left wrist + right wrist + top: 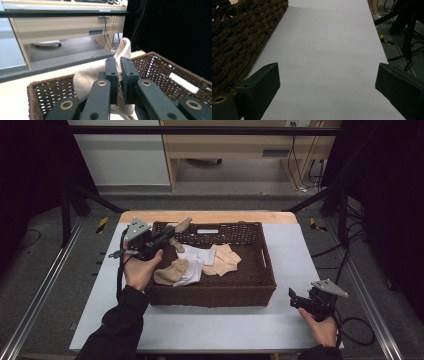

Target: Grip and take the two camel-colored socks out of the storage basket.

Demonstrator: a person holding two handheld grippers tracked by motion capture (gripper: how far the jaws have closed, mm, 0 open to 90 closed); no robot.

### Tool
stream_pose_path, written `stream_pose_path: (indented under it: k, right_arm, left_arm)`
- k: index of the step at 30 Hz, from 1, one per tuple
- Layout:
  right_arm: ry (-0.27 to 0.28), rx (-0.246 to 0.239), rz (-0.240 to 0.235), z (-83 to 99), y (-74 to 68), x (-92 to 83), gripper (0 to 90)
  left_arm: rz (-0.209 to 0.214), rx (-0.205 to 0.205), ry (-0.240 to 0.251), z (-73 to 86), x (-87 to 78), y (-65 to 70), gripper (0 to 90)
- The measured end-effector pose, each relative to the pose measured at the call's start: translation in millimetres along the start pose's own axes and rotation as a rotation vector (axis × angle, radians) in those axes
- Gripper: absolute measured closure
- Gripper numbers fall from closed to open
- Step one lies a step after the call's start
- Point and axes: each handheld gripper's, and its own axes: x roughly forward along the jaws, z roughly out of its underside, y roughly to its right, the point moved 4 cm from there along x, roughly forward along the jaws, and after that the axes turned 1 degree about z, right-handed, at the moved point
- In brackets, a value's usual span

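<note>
At about nine o'clock on the bench (300, 250), the left hand-held gripper (172, 234) hangs over the far-left corner of the brown wicker basket (215, 296), its jaws aimed toward two o'clock. Those jaws are pressed together on a beige sock (181, 226), pinching it near its middle. In the left gripper view the same sock (125, 48) rises between the two black jaws of the left hand-held gripper (119, 67), one end sticking up past the tips and the rest draping down below them inside the basket (47, 92). The sock is lifted clear of the other laundry.

Further right, on the basket floor, lie the remaining pieces: a tan sock (171, 271) at about seven o'clock within the basket, a white sock (196, 260) touching it and stretching toward the centre, and a peach sock (223, 260) just right of centre, overlapping the white one's edge. A white label (207, 231) sits on the inside of the basket's far wall.

At four o'clock on the bench, well apart from the basket's right side, the right hand-held gripper (295, 299) rests low in the person's right hand (321, 329). In the right gripper view the right hand-held gripper (327, 85) has its jaws spread wide with bare white bench surface (324, 50) between them and the basket's woven wall (239, 42) at ten o'clock.
</note>
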Motion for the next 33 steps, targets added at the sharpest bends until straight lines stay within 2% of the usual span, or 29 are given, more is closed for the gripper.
stream_pose_path:
  k: [8,17,20,21,24,28,29,33]
  right_arm:
    - [0.001,0.0,0.001,-0.1,0.1,0.0,6.0]
    - [-0.005,0.0,0.002,0.3,-0.1,0.2,6.0]
    - [-0.003,0.0,0.004,0.3,-0.2,0.1,6.0]
    - [-0.003,0.0,0.004,0.3,-0.2,0.1,6.0]
    - [-0.009,-0.003,0.004,0.7,-0.3,0.8,6.0]
    - [-0.011,-0.003,0.006,0.9,-0.4,0.8,6.0]
    - [-0.009,-0.004,0.006,0.8,-0.2,0.8,6.0]
    - [-0.009,-0.002,0.006,0.9,-0.3,0.5,6.0]
  left_arm:
    - [-0.001,-0.008,0.037,-13.7,-28.2,-9.1,84.6]
    - [-0.018,-0.021,0.066,-16.5,-54.7,-25.5,84.5]
    - [-0.041,-0.029,0.072,-12.6,-68.6,-37.8,84.5]
    - [-0.041,-0.029,0.072,-12.6,-68.6,-37.8,84.6]
    - [-0.068,-0.048,0.071,-4.8,-81.1,-53.2,84.6]
    - [-0.088,-0.067,0.07,2.9,-88.7,-64.4,84.6]
    - [-0.101,-0.077,0.067,9.1,-93.2,-71.3,84.6]
    - [-0.123,-0.097,0.055,20.8,-99.3,-81.2,84.5]
